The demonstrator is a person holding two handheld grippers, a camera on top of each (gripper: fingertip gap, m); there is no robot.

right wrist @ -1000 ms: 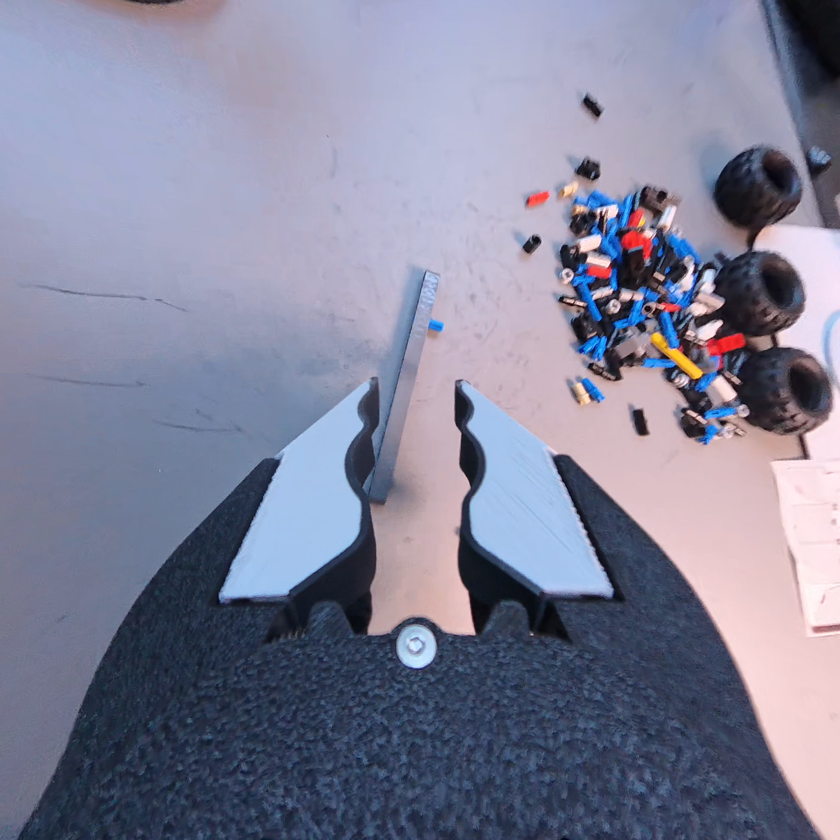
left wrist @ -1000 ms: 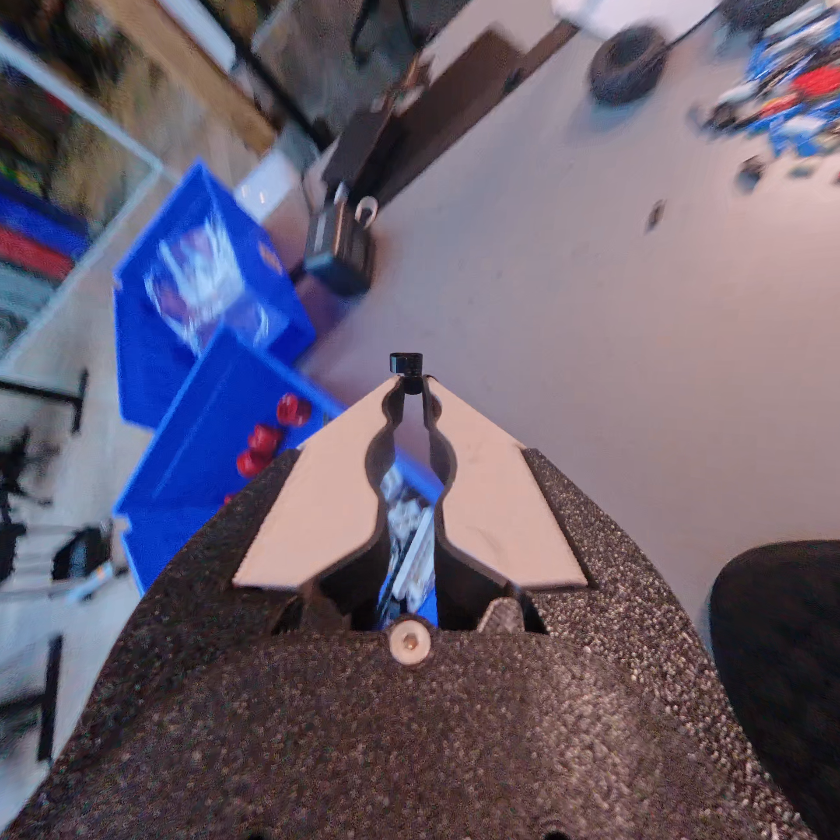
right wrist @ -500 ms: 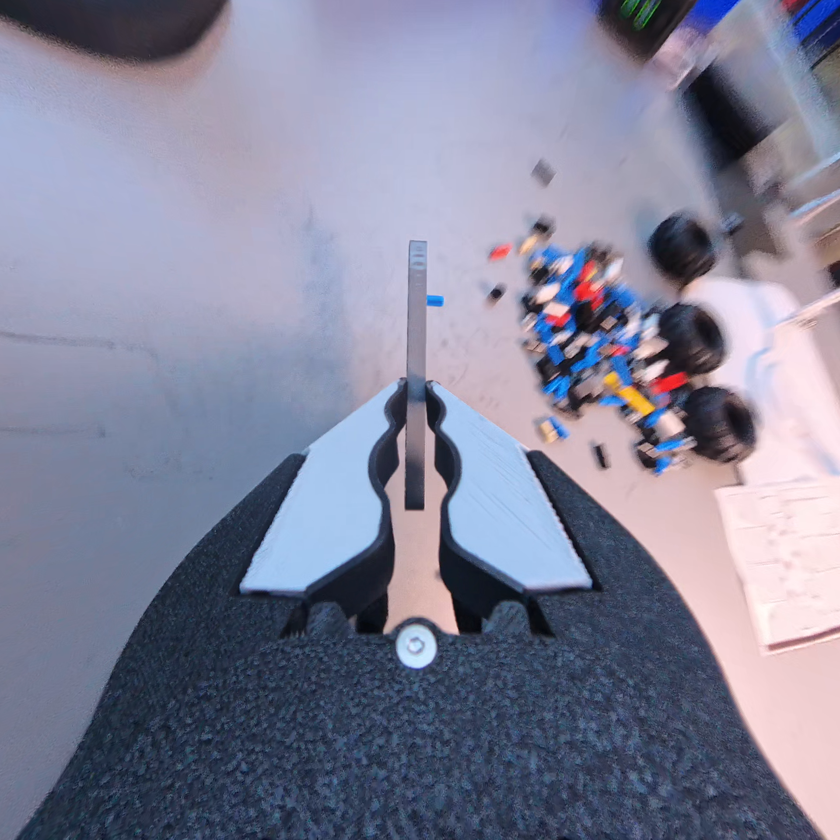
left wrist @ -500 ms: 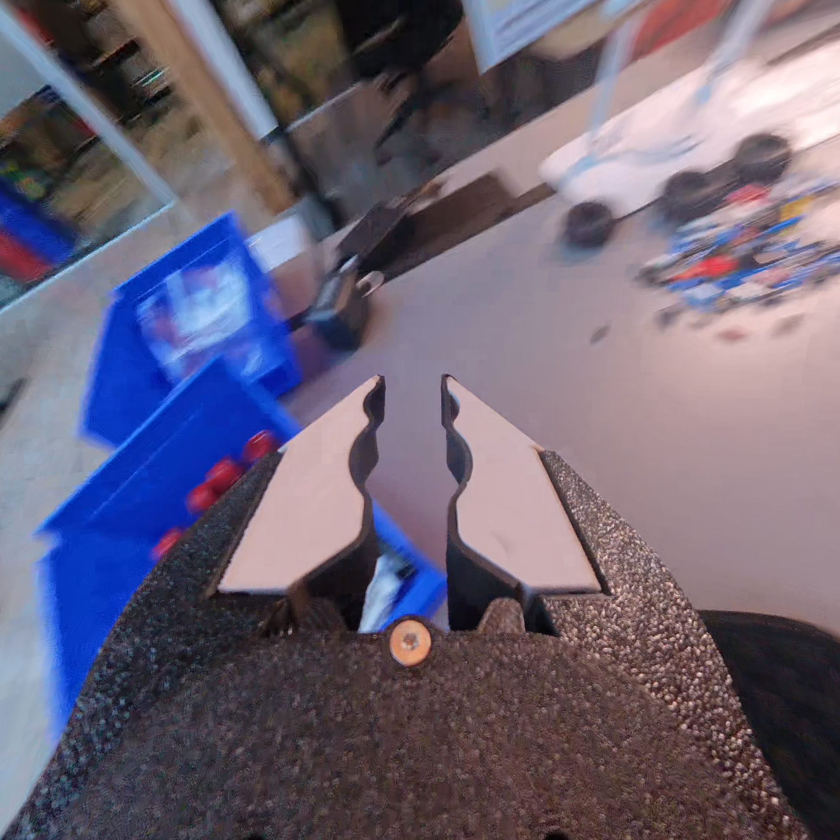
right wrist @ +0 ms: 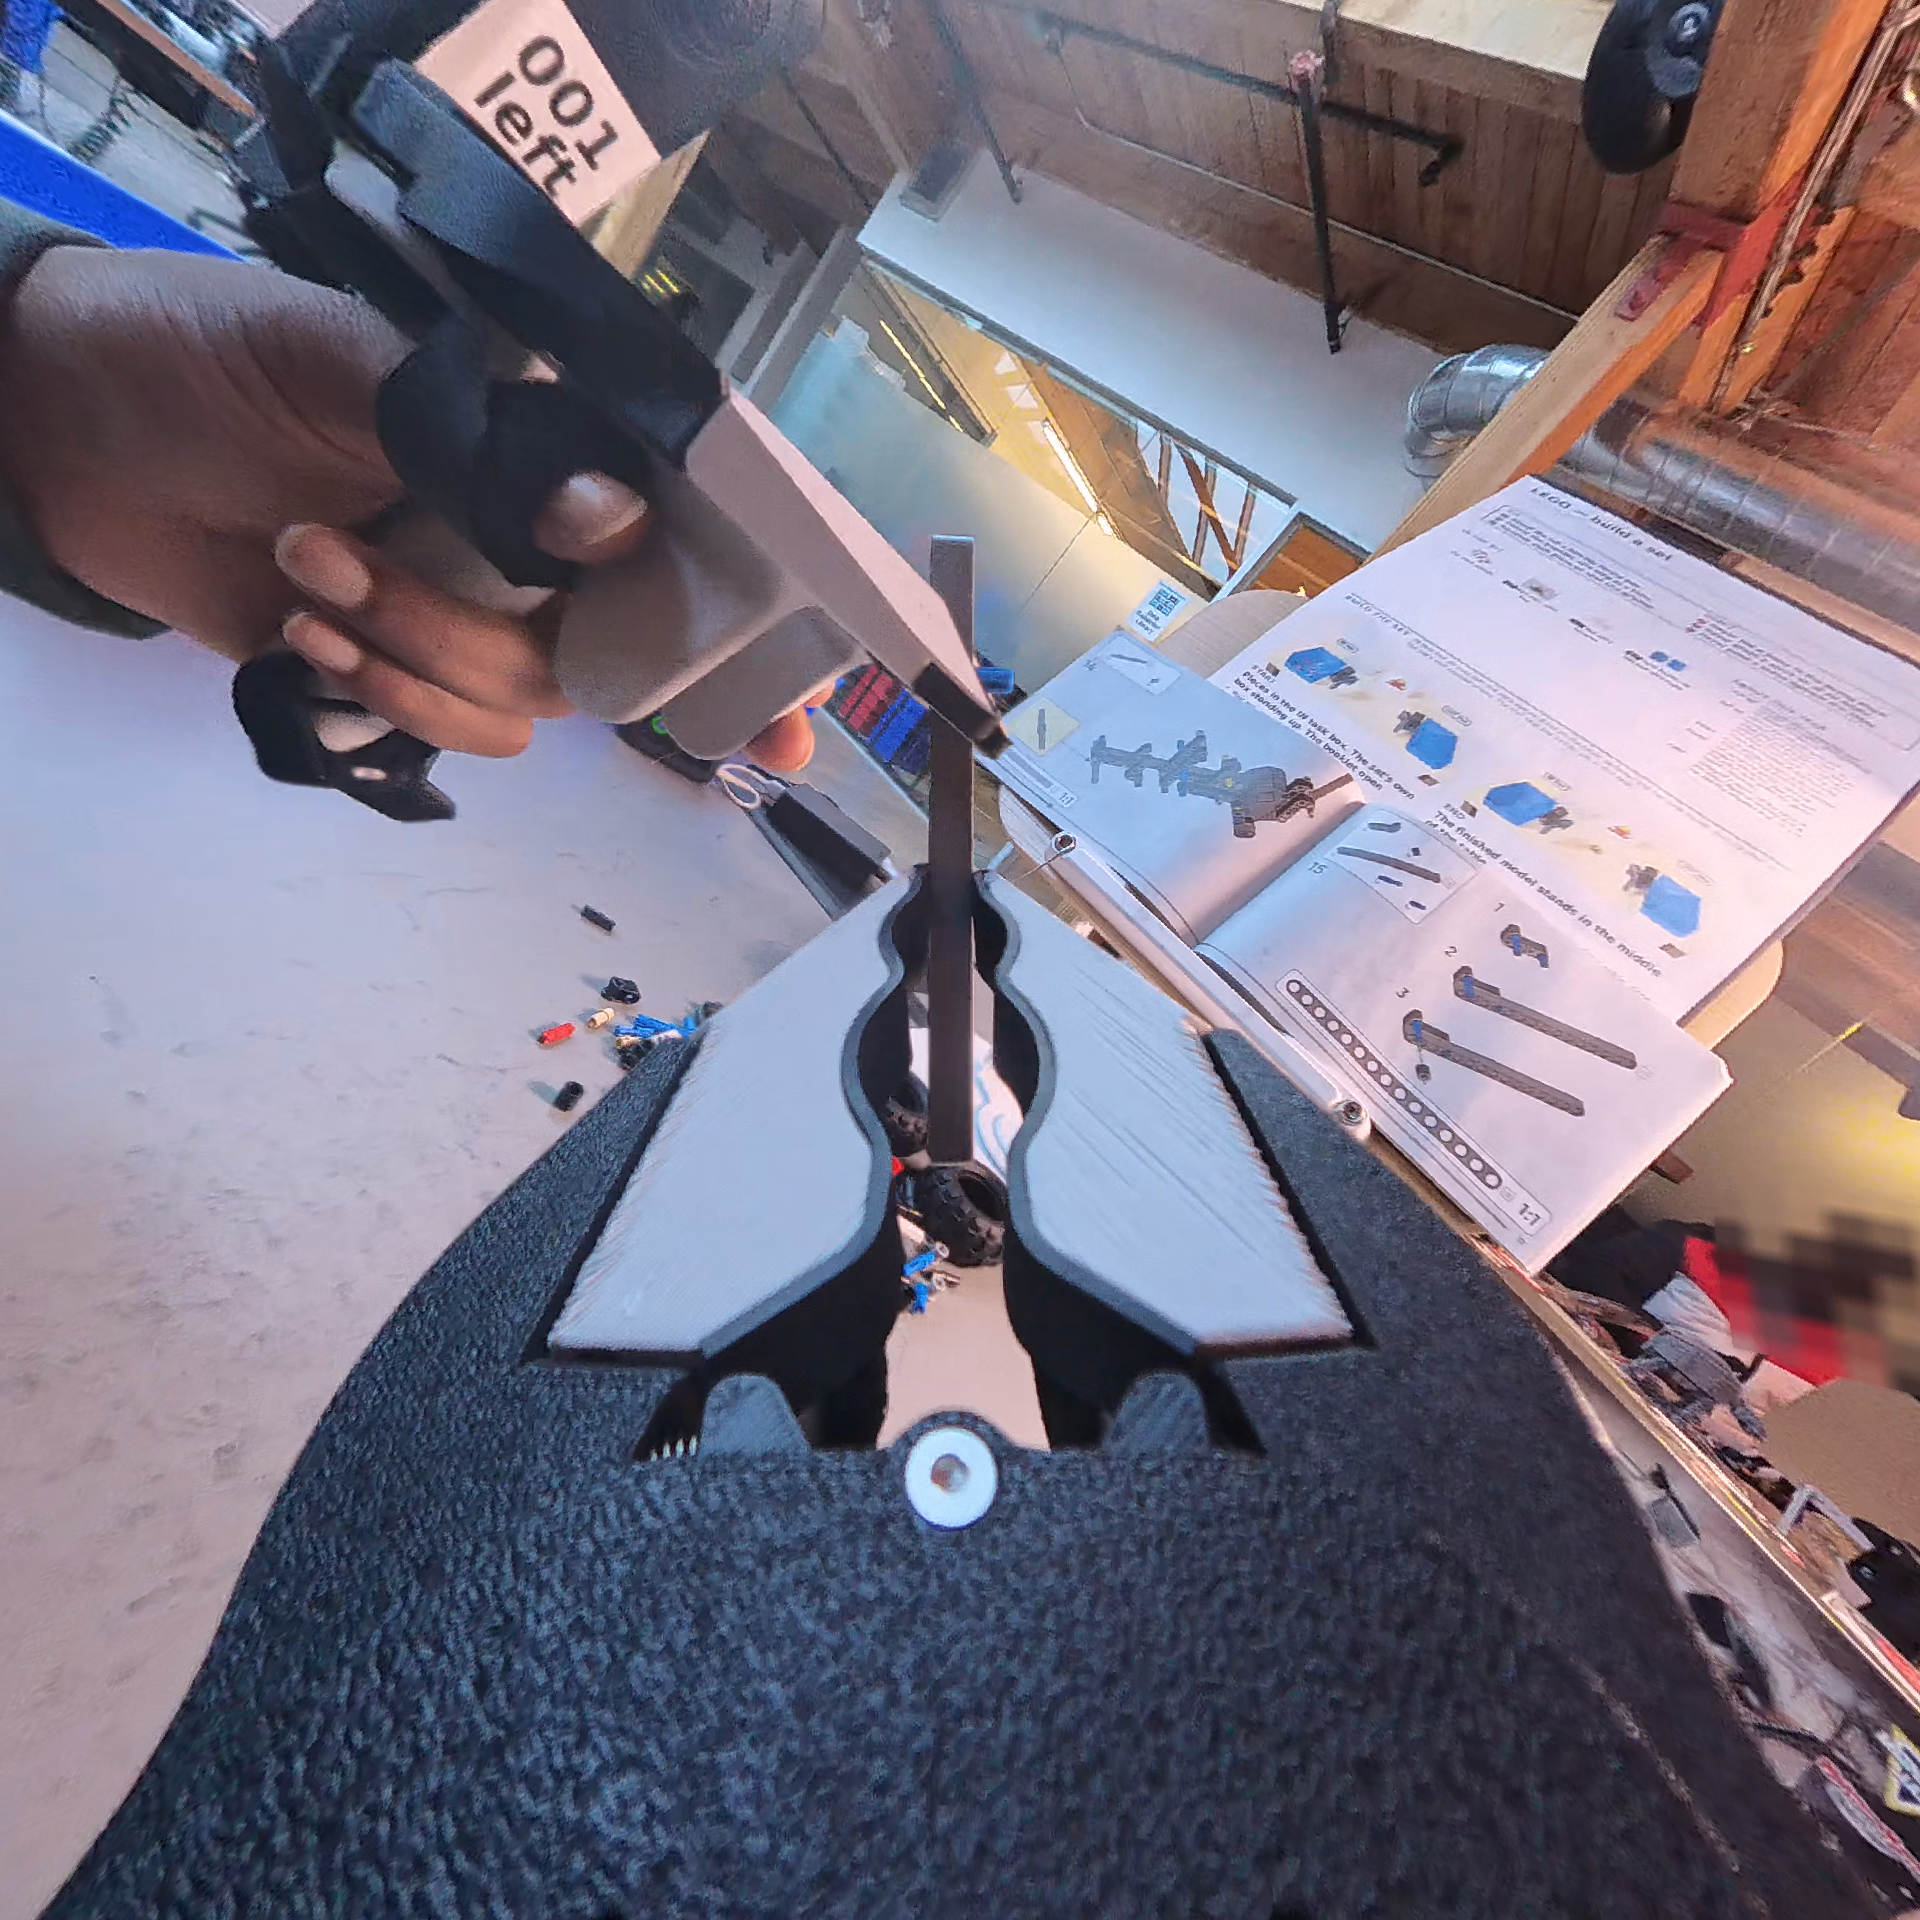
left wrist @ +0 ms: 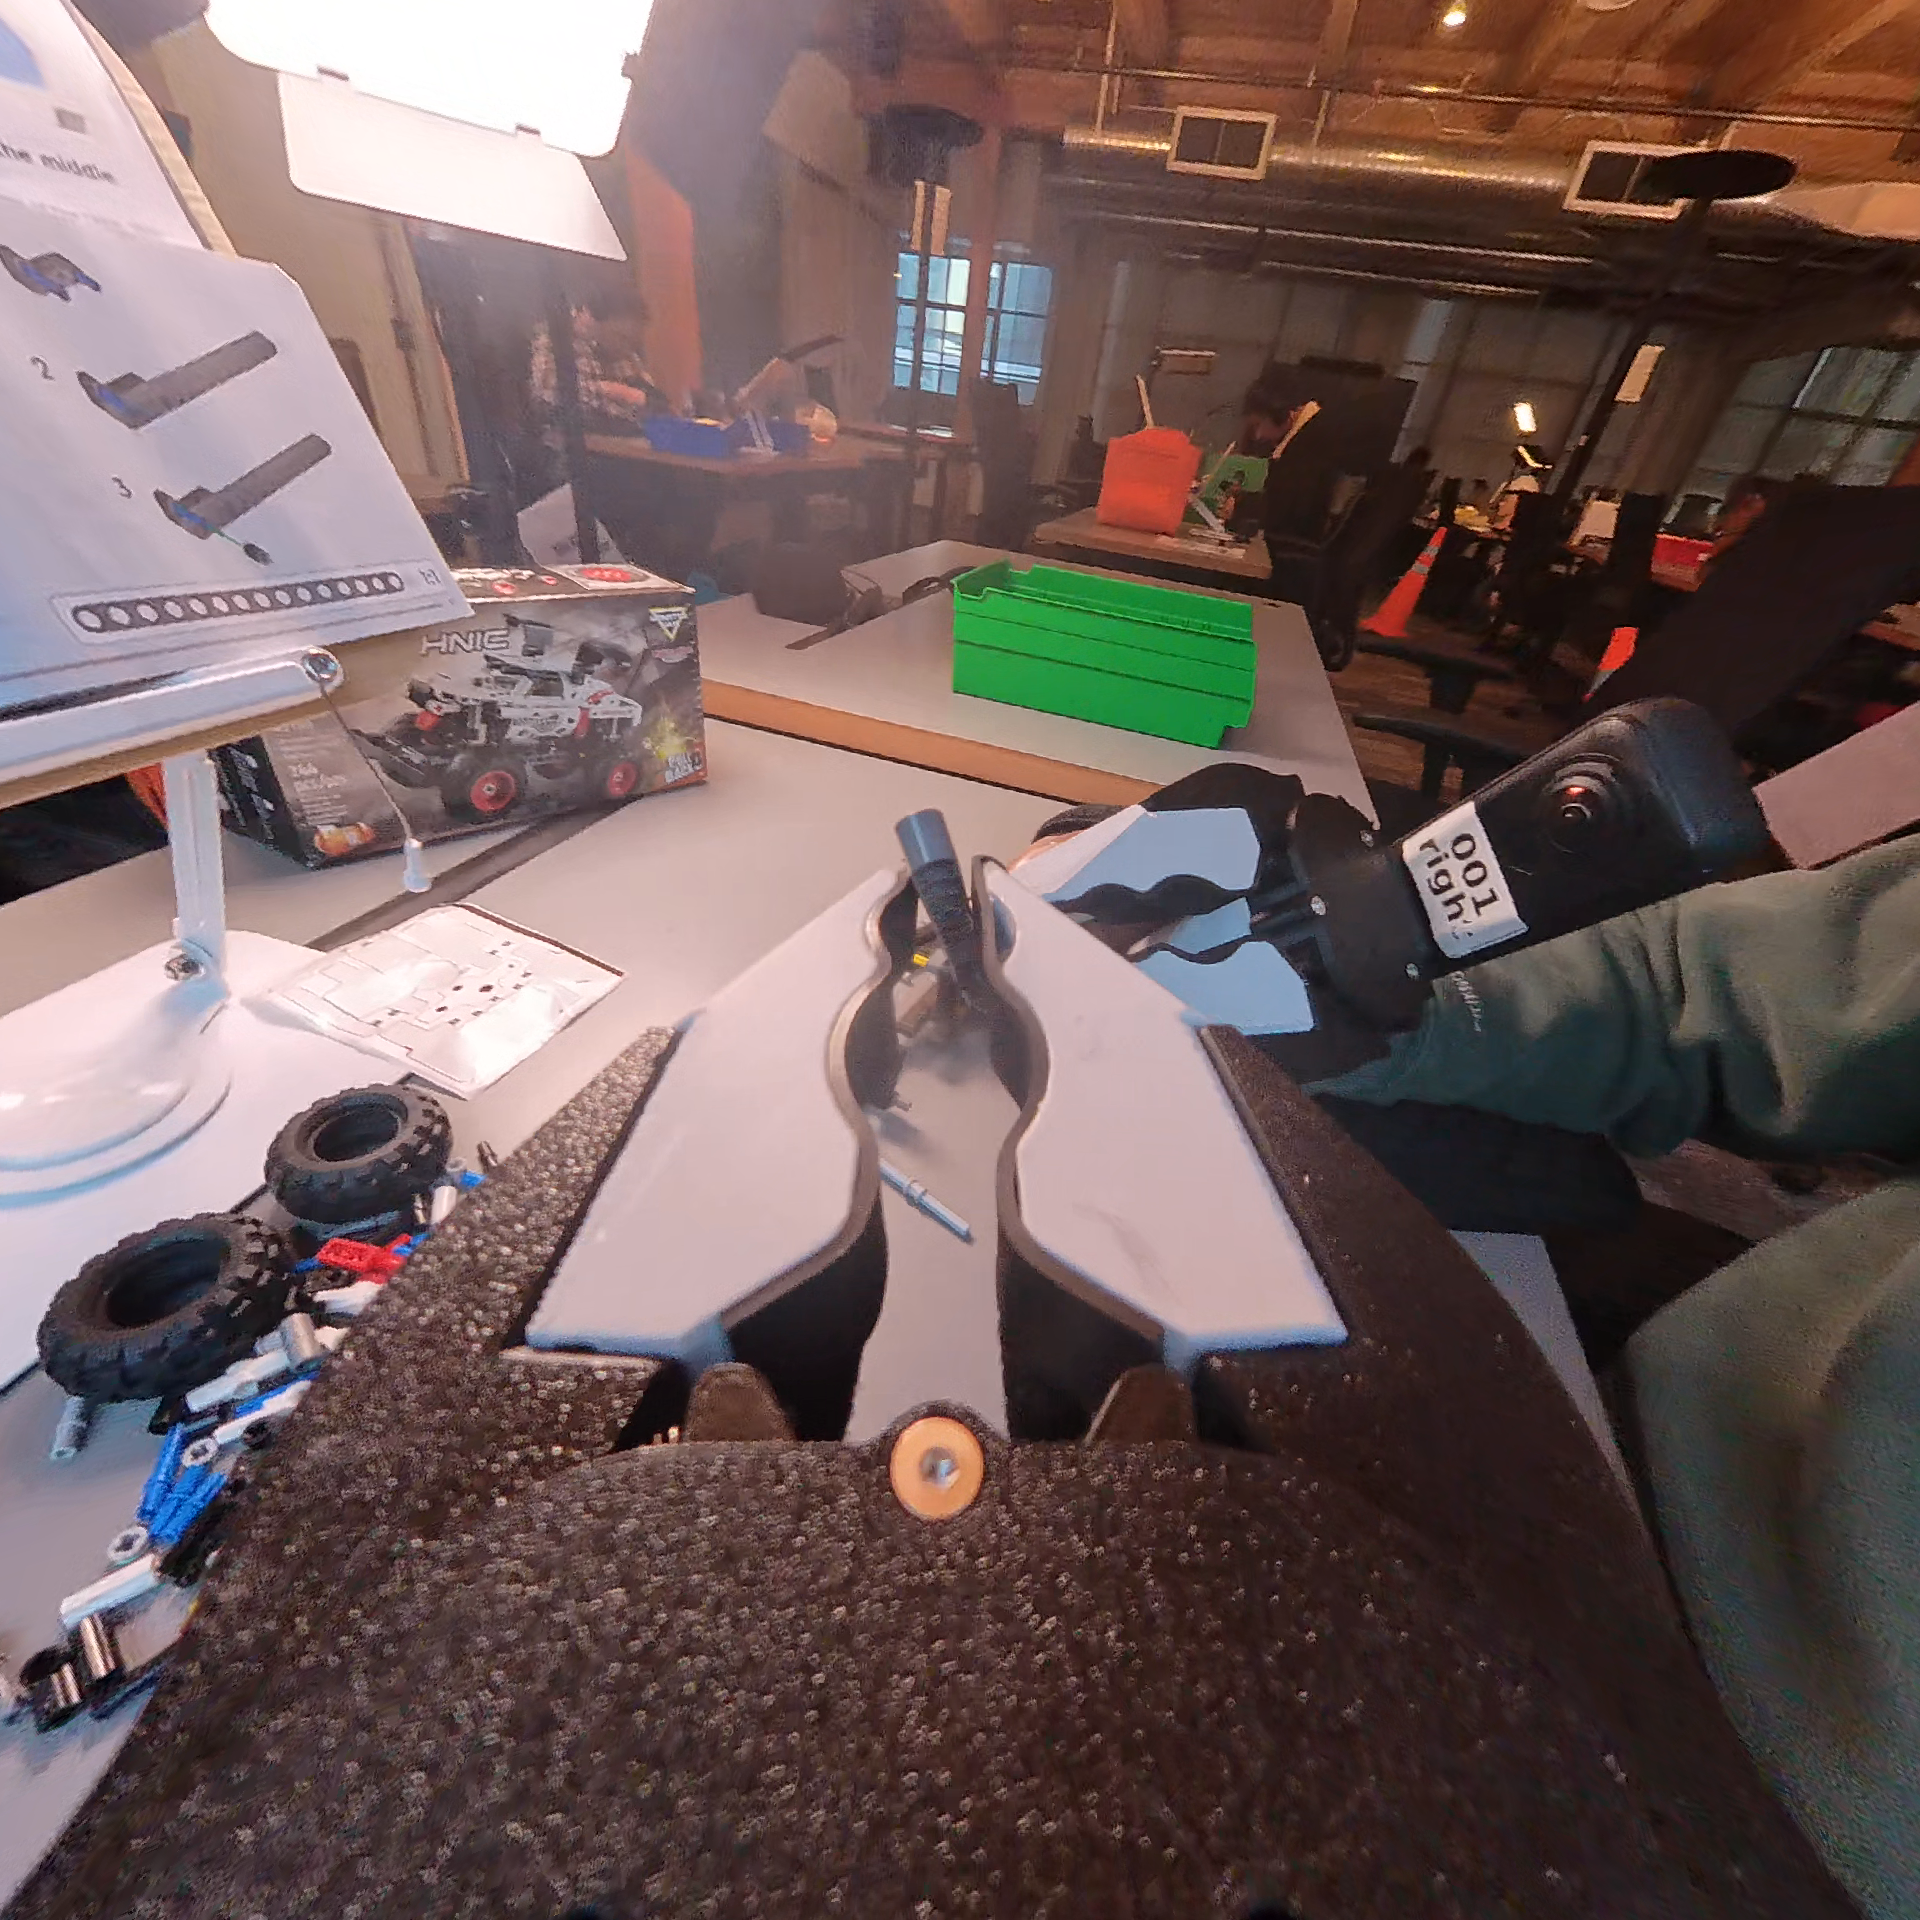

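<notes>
On the left of the left wrist view, an instruction sheet (left wrist: 187,436) stands on a white stand. Two black tyres (left wrist: 358,1138) and a scatter of small parts (left wrist: 208,1392) lie on the grey table (left wrist: 727,862) below it, with a toy truck box (left wrist: 468,707) behind. In the middle, the left gripper (left wrist: 940,894) is raised off the table, its fingers pressed close on a dark piece (left wrist: 925,842). I cannot tell whether this is a small peg or the end of the beam. A green bin (left wrist: 1101,655) sits well behind, and to the right the right gripper (left wrist: 1081,894) reaches in, tips just beside the left one's. In the right wrist view, a hand (right wrist: 208,447) holds the left gripper, whose tips touch the upright dark beam (right wrist: 951,623) beside a blue peg (right wrist: 995,681). The right gripper's fingers are clamped on that beam lower down.
</notes>
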